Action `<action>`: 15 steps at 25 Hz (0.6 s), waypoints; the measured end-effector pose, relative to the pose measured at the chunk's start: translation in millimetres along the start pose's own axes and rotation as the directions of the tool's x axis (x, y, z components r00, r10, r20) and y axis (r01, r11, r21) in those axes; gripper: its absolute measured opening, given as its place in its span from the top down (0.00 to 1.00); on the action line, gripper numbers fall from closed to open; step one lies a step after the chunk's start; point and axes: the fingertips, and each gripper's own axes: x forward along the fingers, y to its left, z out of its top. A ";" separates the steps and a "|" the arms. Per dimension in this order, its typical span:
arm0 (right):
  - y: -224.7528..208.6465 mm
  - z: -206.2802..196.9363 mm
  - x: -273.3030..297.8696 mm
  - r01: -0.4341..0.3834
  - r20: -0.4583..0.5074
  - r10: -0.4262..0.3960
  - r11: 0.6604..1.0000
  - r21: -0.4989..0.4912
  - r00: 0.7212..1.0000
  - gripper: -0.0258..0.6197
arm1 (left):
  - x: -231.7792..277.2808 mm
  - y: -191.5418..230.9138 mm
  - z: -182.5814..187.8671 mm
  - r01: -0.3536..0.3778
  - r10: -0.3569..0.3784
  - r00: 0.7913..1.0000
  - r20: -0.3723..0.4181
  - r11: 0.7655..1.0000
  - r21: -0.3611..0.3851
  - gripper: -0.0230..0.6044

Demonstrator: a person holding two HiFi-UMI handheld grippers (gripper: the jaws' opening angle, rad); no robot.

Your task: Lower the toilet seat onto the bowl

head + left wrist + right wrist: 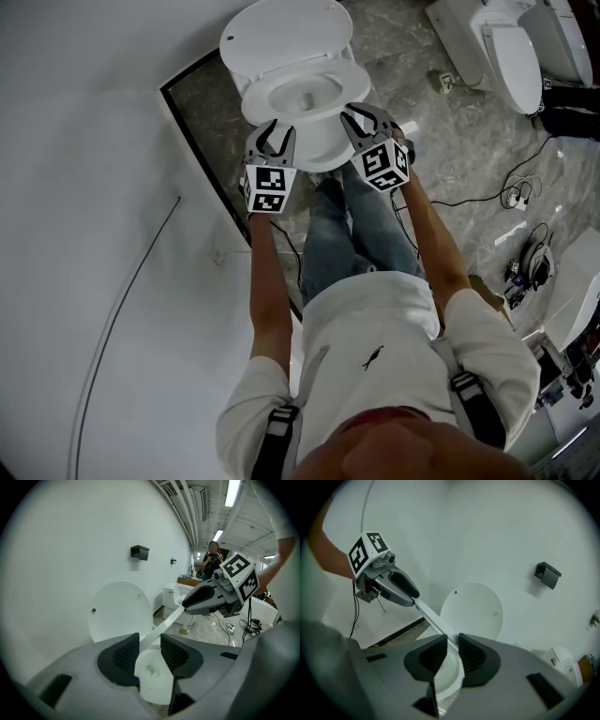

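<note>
You've got both grippers, left (pixel 272 131) and right (pixel 361 114), pinching the seat (pixel 168 620) rim; seat over bowl (pixel 323 155), lid (pixel 281 33) up.

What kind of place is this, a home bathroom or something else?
Probably a showroom or test hall, not a home: beside this toilet stand more toilets on an open stone floor, with loose cables lying about.

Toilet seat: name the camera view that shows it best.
Head view: the toilet seat shows as a whole ring from above. Each gripper view shows only its front rim, edge-on, between the jaws.
</note>
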 end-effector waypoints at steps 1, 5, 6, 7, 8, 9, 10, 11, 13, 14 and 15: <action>2.4 -1.6 -0.6 -0.003 -0.004 0.003 1.000 0.000 1.000 0.83 | -1.1 -1.6 -2.5 0.003 -0.003 1.000 -0.003 1.000 -0.004 0.74; 14.5 -10.0 -5.6 -0.020 -0.031 0.020 1.000 0.004 0.999 0.83 | -7.1 -11.1 -14.2 0.015 -0.016 1.000 -0.017 1.000 -0.023 0.74; 16.4 -11.5 -6.5 -0.022 -0.036 0.023 1.000 0.006 0.999 0.83 | -8.0 -12.7 -15.7 0.017 -0.018 1.000 -0.017 0.999 -0.027 0.74; 17.8 -12.9 -7.0 -0.024 -0.040 0.024 1.000 0.007 0.999 0.83 | -8.4 -13.9 -16.8 0.018 -0.019 1.000 -0.014 0.999 -0.033 0.74; 19.0 -14.5 -7.1 -0.025 -0.043 0.025 1.000 0.009 0.999 0.83 | -8.6 -14.9 -17.8 0.019 -0.020 1.000 -0.011 0.999 -0.041 0.73; 20.4 -16.2 -7.1 -0.025 -0.046 0.026 1.000 0.012 0.999 0.83 | -9.0 -15.8 -18.5 0.021 -0.021 1.000 -0.008 0.999 -0.048 0.73; 21.7 -17.9 -7.4 -0.026 -0.048 0.027 1.000 0.015 0.998 0.83 | -9.8 -16.6 -18.2 0.022 -0.022 1.000 -0.005 0.998 -0.053 0.73; 22.9 -19.6 -8.0 -0.027 -0.051 0.028 0.999 0.017 0.998 0.83 | -10.7 -17.5 -17.4 0.023 -0.024 1.000 -0.003 0.998 -0.056 0.73; 25.5 -23.0 -9.2 -0.030 -0.057 0.032 0.999 0.021 0.998 0.83 | -11.6 -20.1 -18.3 0.026 -0.026 1.000 -0.003 0.998 -0.062 0.73; 27.1 -24.7 -9.5 -0.033 -0.060 0.034 0.999 0.023 0.998 0.83 | -11.8 -21.3 -20.0 0.027 -0.027 1.000 -0.004 0.998 -0.065 0.73; 28.7 -26.3 -9.7 -0.036 -0.062 0.037 0.999 0.024 0.997 0.83 | -12.2 -22.4 -21.9 0.027 -0.028 1.000 -0.007 0.997 -0.067 0.73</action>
